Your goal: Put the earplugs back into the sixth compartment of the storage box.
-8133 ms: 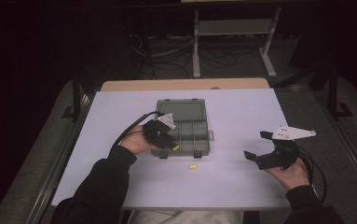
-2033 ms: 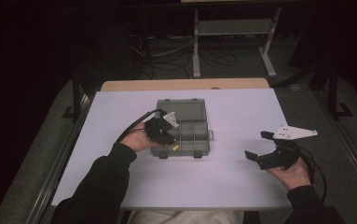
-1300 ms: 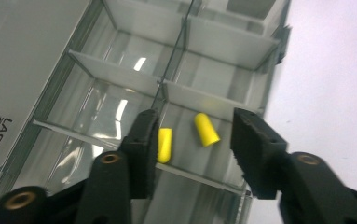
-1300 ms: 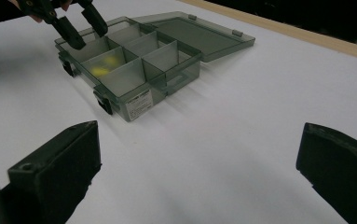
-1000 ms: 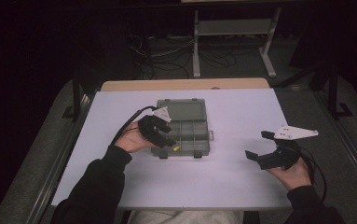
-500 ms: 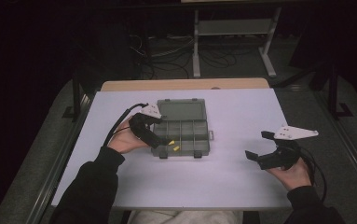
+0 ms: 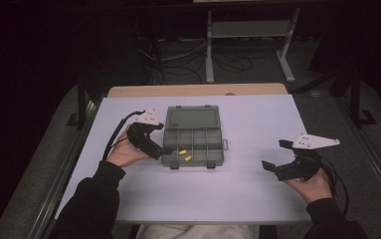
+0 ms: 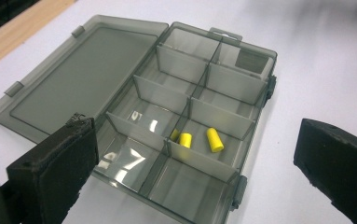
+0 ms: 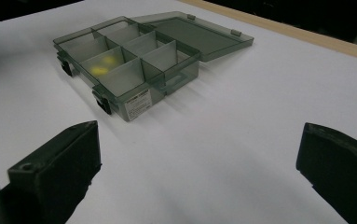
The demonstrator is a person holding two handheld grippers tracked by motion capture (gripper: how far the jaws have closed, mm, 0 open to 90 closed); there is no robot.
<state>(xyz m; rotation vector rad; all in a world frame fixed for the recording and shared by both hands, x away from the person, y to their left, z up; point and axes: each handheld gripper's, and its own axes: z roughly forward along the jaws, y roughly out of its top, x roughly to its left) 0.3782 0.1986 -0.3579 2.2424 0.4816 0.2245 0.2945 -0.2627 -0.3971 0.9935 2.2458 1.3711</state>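
Left claw view: three yellow plugs in open box, two visible from above; left claw, right claw gaping, empty.

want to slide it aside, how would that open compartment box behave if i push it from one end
The compartment box looks like thin clear plastic, so probably light and apt to slide easily on the smooth table. Its lid lies flat open, so it may pivot instead of going straight. The yellow pieces sit loose and would likely roll within their compartment.
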